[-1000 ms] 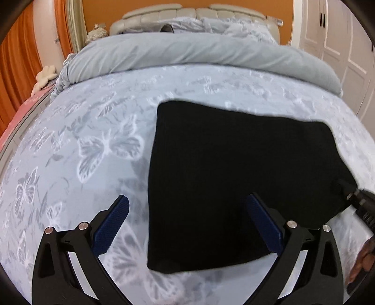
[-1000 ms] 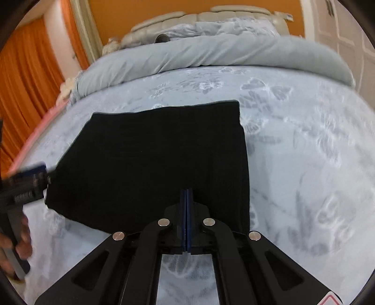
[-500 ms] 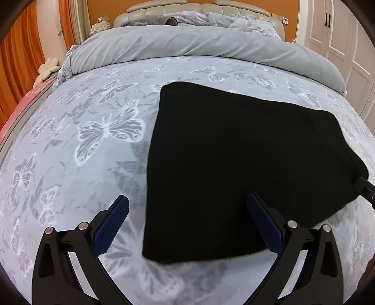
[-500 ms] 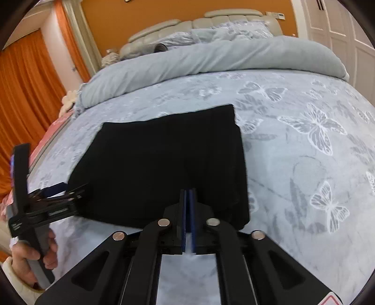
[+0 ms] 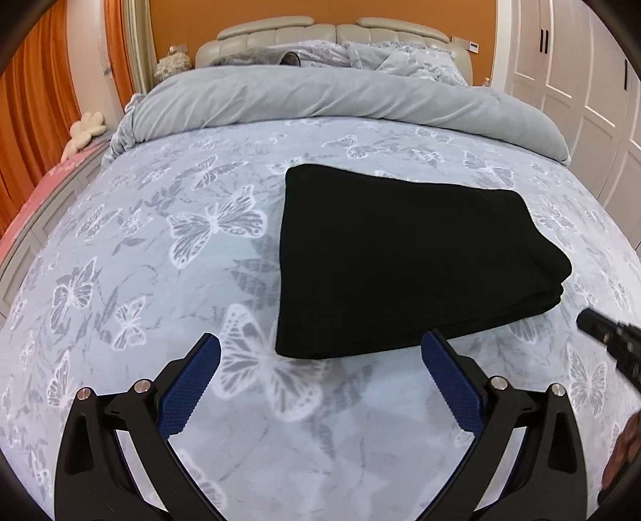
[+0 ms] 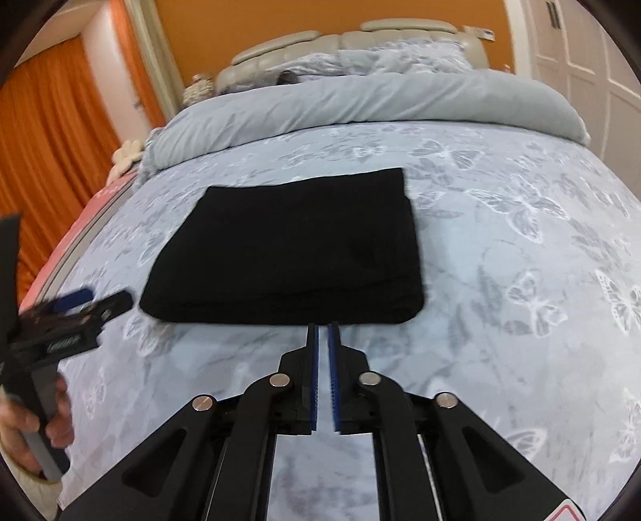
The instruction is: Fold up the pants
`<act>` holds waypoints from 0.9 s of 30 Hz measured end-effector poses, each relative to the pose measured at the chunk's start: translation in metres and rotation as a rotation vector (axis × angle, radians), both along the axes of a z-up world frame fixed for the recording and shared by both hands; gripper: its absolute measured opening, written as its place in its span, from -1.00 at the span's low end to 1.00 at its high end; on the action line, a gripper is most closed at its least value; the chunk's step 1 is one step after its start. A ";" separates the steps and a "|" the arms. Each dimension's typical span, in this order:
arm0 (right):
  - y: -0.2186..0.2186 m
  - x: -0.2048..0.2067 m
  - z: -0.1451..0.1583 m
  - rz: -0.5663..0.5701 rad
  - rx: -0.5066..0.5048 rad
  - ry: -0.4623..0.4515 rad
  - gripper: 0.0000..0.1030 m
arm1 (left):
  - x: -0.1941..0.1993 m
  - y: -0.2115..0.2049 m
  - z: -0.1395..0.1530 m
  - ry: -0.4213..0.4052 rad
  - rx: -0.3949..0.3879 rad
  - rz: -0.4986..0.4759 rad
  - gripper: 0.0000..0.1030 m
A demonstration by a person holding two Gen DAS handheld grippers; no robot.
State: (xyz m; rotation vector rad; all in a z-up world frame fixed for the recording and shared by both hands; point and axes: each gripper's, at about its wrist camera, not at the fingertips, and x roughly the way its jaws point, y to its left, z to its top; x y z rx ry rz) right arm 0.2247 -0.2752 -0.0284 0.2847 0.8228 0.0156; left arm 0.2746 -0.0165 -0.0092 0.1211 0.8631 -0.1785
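The black pants (image 5: 400, 256) lie folded into a flat rectangle on the butterfly-print bed cover (image 5: 168, 248); they also show in the right wrist view (image 6: 292, 248). My left gripper (image 5: 320, 356) is wide open and empty, held just short of the pants' near edge. It shows at the left of the right wrist view (image 6: 92, 304). My right gripper (image 6: 323, 334) has its blue pads a narrow gap apart, holds nothing, and is just short of the pants' near edge. Its tip shows at the right of the left wrist view (image 5: 601, 326).
A rolled grey duvet (image 5: 328, 96) lies across the far part of the bed, with pillows and a padded headboard (image 5: 332, 36) behind. Orange curtains (image 6: 44, 128) hang on the left. White wardrobe doors (image 5: 577, 80) stand on the right.
Both grippers pulled back from the pants toward the bed's near side. The right gripper's pads, shut before, have parted slightly and no longer overlap the fabric. The pants lie still.
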 end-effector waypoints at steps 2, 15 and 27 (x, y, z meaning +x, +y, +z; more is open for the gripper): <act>-0.018 0.012 -0.008 -0.031 0.031 0.039 -0.32 | 0.015 0.011 -0.007 0.037 -0.045 0.013 0.91; -0.032 -0.002 -0.024 -0.116 0.025 0.038 0.13 | 0.006 0.055 -0.033 0.042 -0.080 0.095 0.91; 0.050 -0.073 0.035 -0.053 -0.200 -0.129 0.39 | -0.077 0.026 0.030 -0.144 0.007 0.056 0.91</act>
